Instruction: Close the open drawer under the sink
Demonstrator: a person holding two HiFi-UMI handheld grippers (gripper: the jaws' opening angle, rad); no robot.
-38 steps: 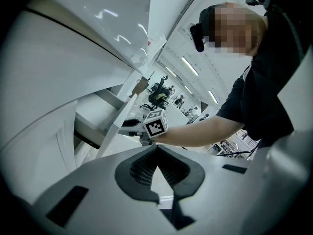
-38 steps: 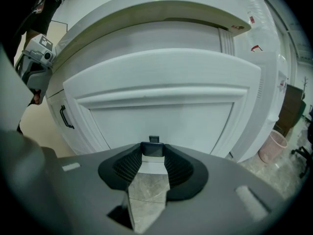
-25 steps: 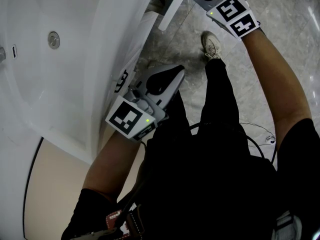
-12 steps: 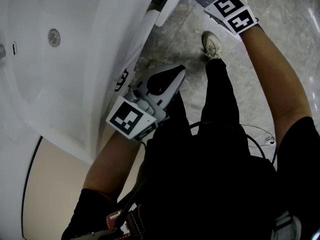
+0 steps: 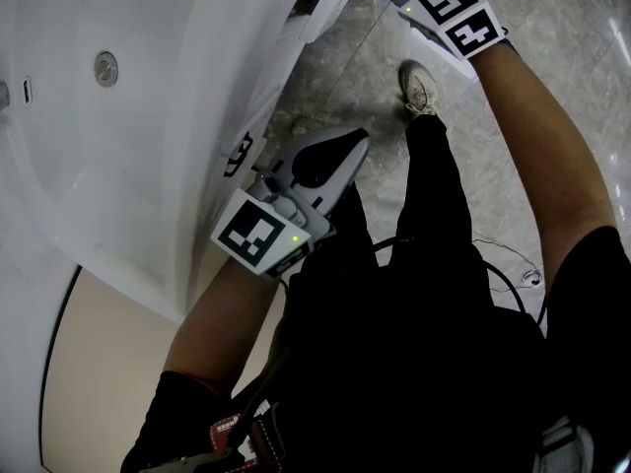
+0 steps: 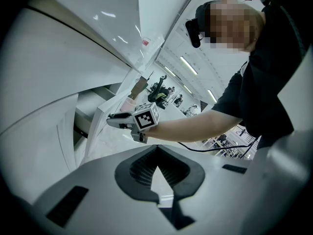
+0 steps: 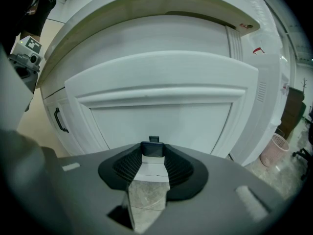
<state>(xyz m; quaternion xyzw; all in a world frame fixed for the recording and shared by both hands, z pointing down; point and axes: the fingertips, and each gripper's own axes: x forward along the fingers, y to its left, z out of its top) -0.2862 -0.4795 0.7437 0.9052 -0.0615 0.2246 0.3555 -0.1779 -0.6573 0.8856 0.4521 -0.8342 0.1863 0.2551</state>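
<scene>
Still sticking partly out below white ceramic sink basin point(image 5: 89, 146): white panelled drawer front point(image 7: 156, 106). Closing looking underway, final push flush remaining. Clamping small dark drawer handle point(image 7: 153, 148) in right gripper point(image 7: 152, 157) jaws. Hanging idle nearby: left gripper point(image 5: 343, 149), jaws closed, empty. Sitting closer in than second ago: drawer front, right gripper.

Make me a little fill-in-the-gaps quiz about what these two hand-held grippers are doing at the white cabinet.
1. The dark handle between the right gripper's jaws sits on the front of the white ____ under the sink.
2. The left gripper's jaws are ____, with nothing between them.
3. In the head view, the sink lies to the ____ of both grippers.

Missing words: drawer; shut; left.
</scene>
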